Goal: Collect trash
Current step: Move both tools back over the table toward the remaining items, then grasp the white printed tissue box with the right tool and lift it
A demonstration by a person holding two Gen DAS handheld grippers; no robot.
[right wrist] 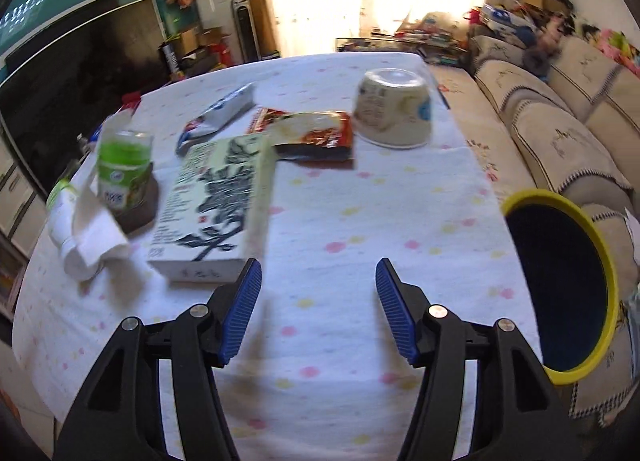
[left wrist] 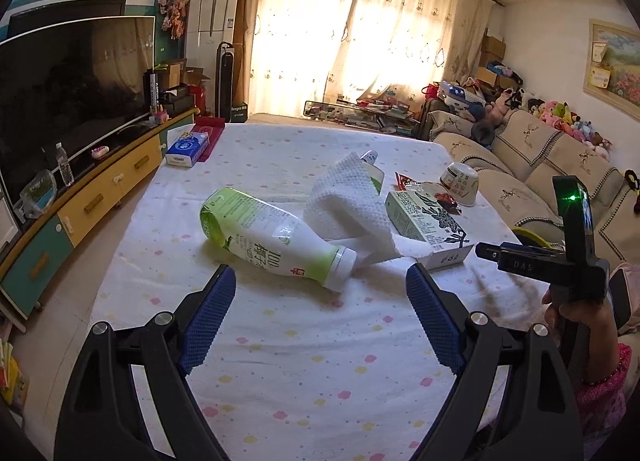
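White-and-green plastic bottle [left wrist: 276, 239] lies centre frame, neck toward the left gripper [left wrist: 322, 315], whose fingers stand apart, empty.

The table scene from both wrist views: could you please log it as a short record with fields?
surface: white cloth with pastel dots
lying flat: green-and-white plastic bottle; pale green printed carton
draped: white paper towel, beside the bottle
upturned: cream paper bowl
wrapper: red snack packet
bin: yellow-rimmed dark bin, at the table's right edge
left gripper: open, empty
right gripper: open, empty
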